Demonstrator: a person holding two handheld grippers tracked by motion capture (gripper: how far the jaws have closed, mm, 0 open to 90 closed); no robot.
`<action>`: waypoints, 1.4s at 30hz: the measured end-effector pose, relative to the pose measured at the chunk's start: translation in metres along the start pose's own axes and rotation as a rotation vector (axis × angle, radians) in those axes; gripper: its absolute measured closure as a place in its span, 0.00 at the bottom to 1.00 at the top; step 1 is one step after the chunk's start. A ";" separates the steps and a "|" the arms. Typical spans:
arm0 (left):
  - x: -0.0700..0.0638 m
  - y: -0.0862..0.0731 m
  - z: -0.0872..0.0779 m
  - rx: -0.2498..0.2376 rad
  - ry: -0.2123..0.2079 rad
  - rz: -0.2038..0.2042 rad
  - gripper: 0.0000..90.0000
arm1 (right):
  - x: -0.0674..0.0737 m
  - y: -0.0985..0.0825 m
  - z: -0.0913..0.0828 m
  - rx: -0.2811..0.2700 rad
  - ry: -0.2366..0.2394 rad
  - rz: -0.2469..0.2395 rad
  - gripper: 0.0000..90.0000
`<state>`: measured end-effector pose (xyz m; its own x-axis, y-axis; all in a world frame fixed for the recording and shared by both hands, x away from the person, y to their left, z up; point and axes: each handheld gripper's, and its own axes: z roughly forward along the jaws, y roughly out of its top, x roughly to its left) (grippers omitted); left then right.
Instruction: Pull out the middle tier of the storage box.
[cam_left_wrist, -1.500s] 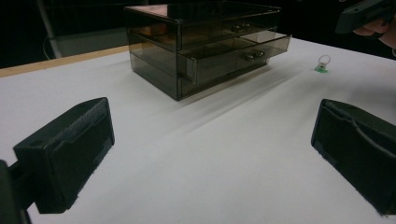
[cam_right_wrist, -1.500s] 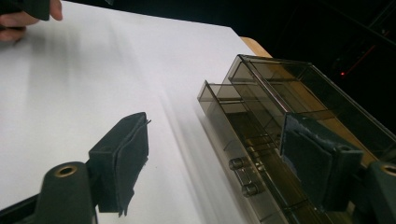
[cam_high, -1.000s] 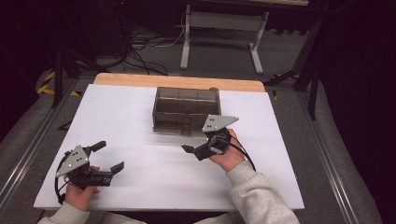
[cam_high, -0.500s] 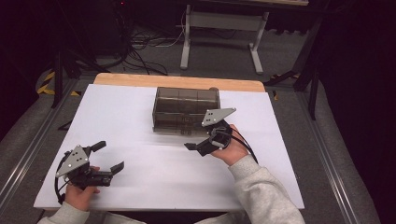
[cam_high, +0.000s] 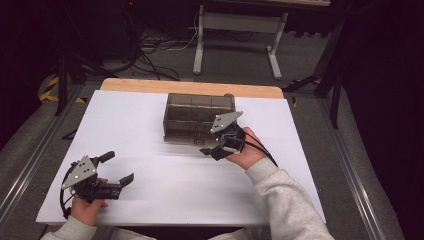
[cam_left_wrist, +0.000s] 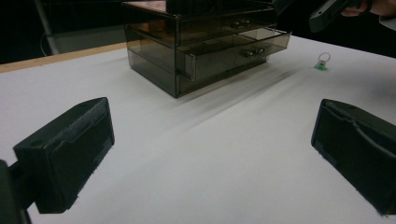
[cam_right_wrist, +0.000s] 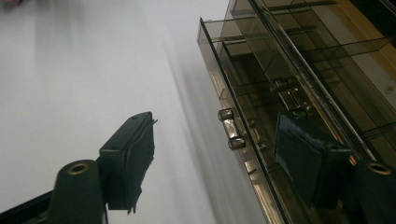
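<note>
The right tongs (cam_high: 216, 149) are at the front of the smoky see-through drawer box (cam_high: 199, 117), their jaws spread and just now closing, with the small metal handle (cam_right_wrist: 230, 128) of the lower drawer (cam_left_wrist: 233, 50) between them; the pads do not press on it. That drawer stands pulled out a little. The left tongs (cam_high: 116, 167) rest low at the near left of the white surface (cam_high: 150, 200), jaws spread wide, nothing between them, well apart from the box. The box sits toward the far middle of the surface. A small green-based ring (cam_left_wrist: 322, 61) lies on the surface near the box.
</note>
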<state>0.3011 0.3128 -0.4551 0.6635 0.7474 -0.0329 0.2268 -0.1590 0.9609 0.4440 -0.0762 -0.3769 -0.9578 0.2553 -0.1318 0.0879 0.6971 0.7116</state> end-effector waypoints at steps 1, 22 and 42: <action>0.000 0.000 0.000 0.003 0.000 0.001 0.00 | -0.001 0.001 0.001 0.013 -0.001 -0.008 0.35; -0.001 0.000 -0.001 -0.007 0.002 -0.006 0.00 | -0.010 0.007 0.033 0.162 -0.045 -0.101 0.48; 0.000 0.001 -0.002 -0.010 0.001 -0.004 0.00 | -0.011 0.007 0.054 0.246 -0.059 -0.158 0.62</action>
<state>0.2998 0.3140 -0.4538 0.6618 0.7488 -0.0366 0.2227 -0.1497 0.9633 0.4696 -0.0382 -0.4076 -0.9479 0.1647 -0.2728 0.0098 0.8708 0.4915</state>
